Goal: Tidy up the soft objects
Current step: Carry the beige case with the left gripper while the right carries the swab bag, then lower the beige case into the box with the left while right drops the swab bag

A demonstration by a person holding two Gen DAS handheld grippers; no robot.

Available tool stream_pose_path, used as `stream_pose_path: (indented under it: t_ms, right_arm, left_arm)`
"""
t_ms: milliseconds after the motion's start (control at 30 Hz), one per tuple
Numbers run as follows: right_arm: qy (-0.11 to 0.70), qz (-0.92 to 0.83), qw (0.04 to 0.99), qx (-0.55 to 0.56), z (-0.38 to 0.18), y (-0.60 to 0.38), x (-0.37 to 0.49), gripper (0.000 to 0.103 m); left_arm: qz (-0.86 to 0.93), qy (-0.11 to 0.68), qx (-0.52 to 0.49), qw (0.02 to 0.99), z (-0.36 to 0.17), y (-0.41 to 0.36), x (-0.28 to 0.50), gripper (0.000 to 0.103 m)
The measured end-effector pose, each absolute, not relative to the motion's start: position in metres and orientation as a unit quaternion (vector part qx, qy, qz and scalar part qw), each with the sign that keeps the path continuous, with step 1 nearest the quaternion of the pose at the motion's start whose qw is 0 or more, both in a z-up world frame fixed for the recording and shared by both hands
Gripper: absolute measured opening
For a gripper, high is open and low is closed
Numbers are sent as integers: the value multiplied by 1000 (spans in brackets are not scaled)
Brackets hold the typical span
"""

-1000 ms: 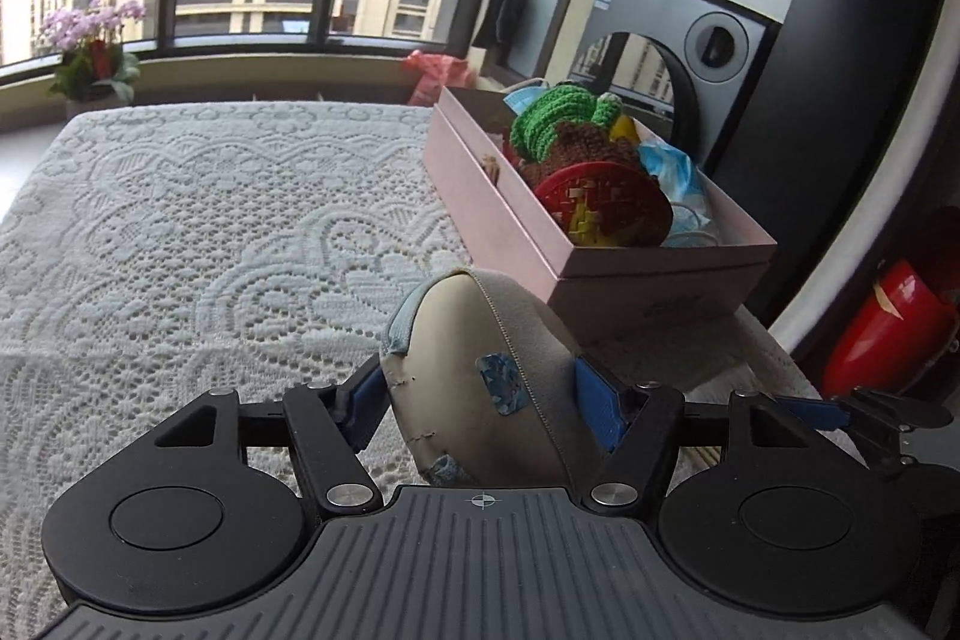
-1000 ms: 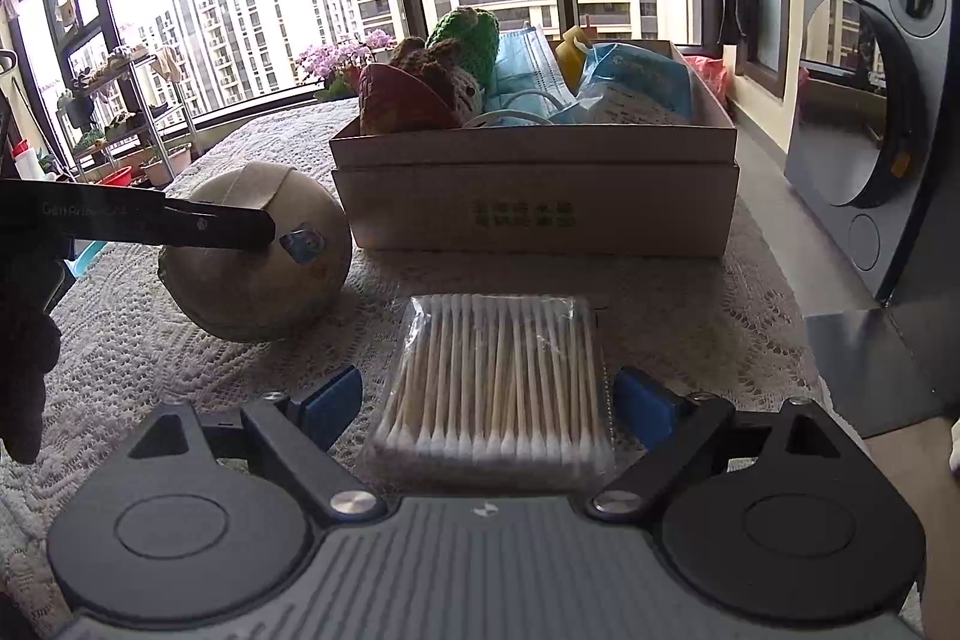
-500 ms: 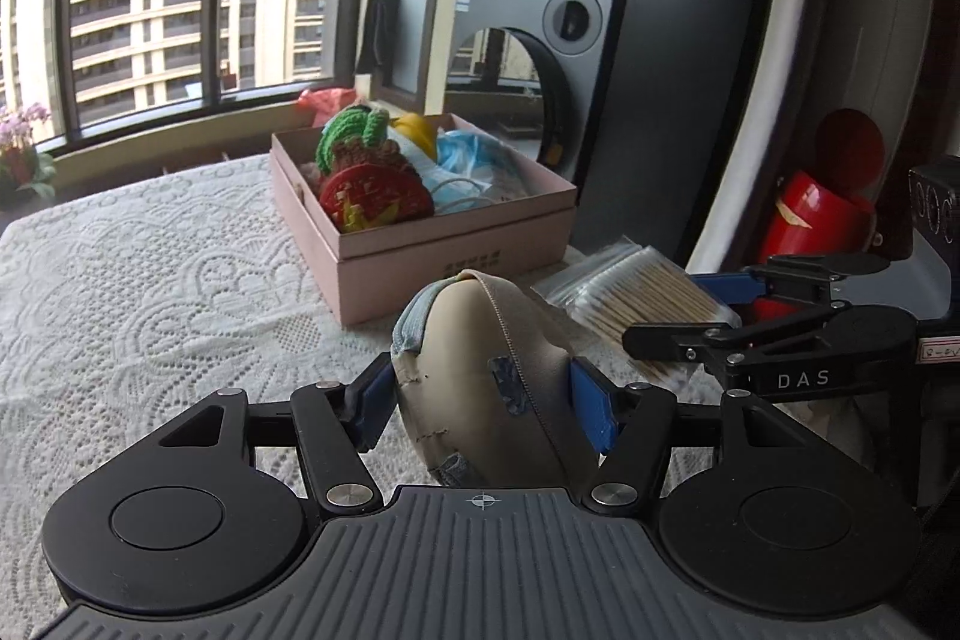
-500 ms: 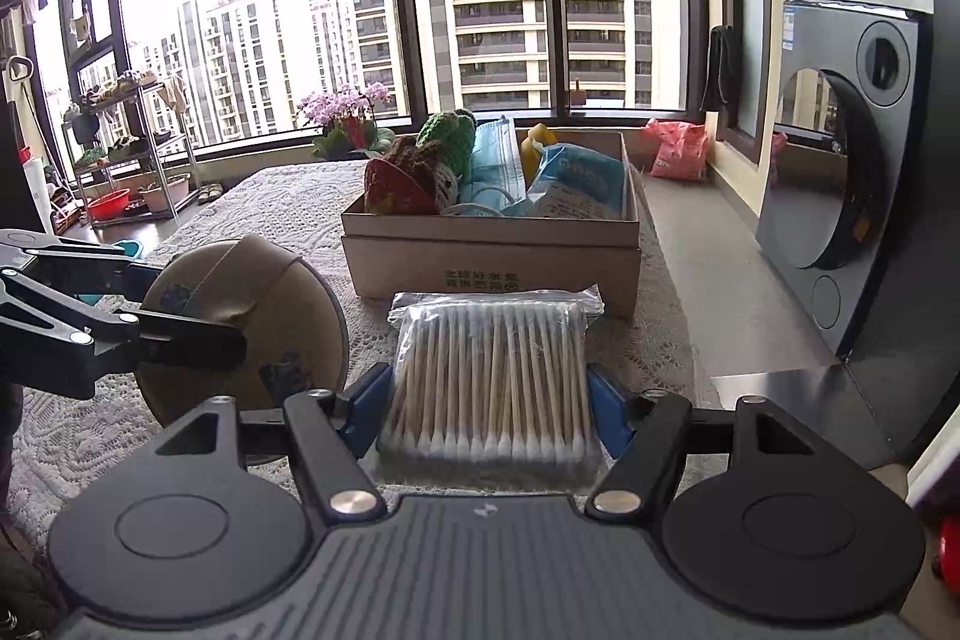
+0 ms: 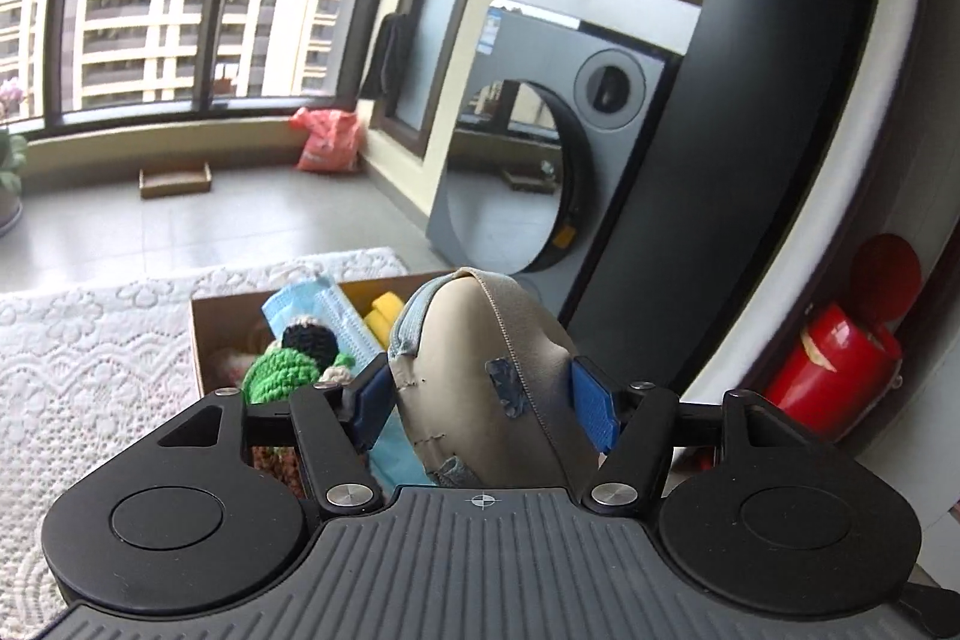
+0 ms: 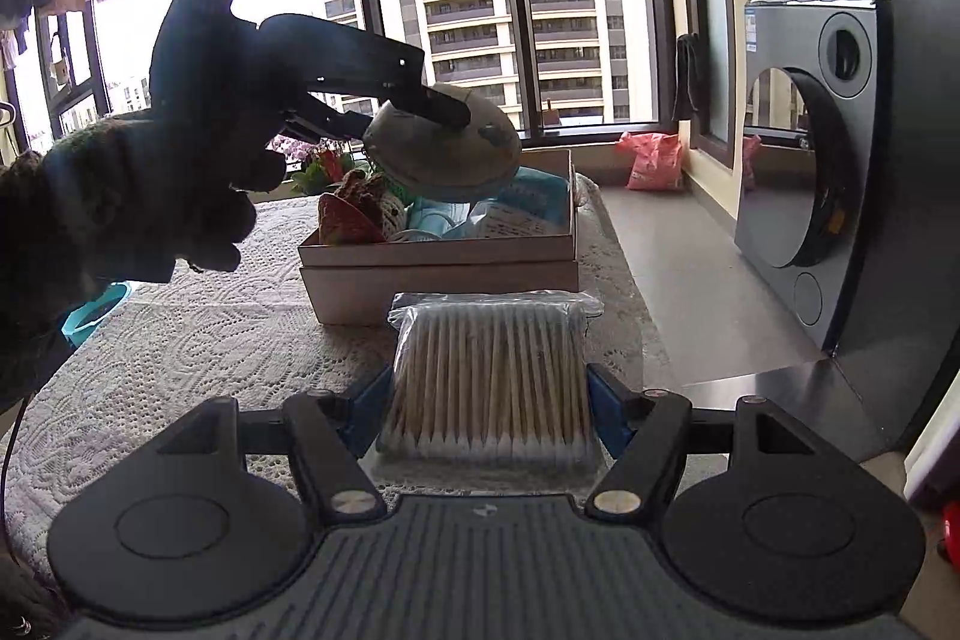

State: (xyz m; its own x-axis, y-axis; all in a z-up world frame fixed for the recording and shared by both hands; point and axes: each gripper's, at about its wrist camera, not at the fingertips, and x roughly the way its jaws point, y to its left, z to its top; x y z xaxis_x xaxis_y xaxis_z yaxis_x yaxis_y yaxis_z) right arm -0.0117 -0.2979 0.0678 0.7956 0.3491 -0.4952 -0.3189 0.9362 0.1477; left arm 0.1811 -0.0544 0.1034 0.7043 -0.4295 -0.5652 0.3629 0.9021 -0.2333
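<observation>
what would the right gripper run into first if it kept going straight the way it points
Probably the near wall of the cardboard box, dead ahead of the right gripper and its cotton swab pack; depth is uncertain.

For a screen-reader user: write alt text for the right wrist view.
The right gripper clamps a clear pack of cotton swabs above a lace-covered table. Beyond it, the left gripper, held in a gloved hand, carries a round beige cushion over an open cardboard box of soft items. Windows and a washing machine stand behind.
</observation>
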Motion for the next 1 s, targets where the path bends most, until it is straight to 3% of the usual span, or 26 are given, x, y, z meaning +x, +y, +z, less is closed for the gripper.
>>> stream_pose_path:
  t_ms: [67, 200, 567, 633, 767, 1000]
  right_arm:
    - [273, 172, 946, 30, 64, -301, -10, 69]
    - [292, 160, 942, 38, 55, -305, -3, 69]
    - [295, 164, 941, 35, 57, -298, -3, 69]
    - [292, 167, 941, 39, 59, -298, -4, 69]
    - [284, 171, 943, 41, 67, -297, 0, 68]
    - [244, 194, 948, 62, 123, -315, 42, 68]
  left_arm:
    - [-199, 324, -29, 924, 91, -57, 187, 76]
    - [-188, 309, -19, 932, 94, -57, 178, 77]
    - [-170, 262, 37, 949, 124, -60, 154, 72]
    - [-169, 255, 30, 952, 130, -56, 150, 69]
    - [-197, 263, 7, 944, 129, -54, 144, 44]
    - [-203, 300, 61, 930, 96, -70, 154, 42]
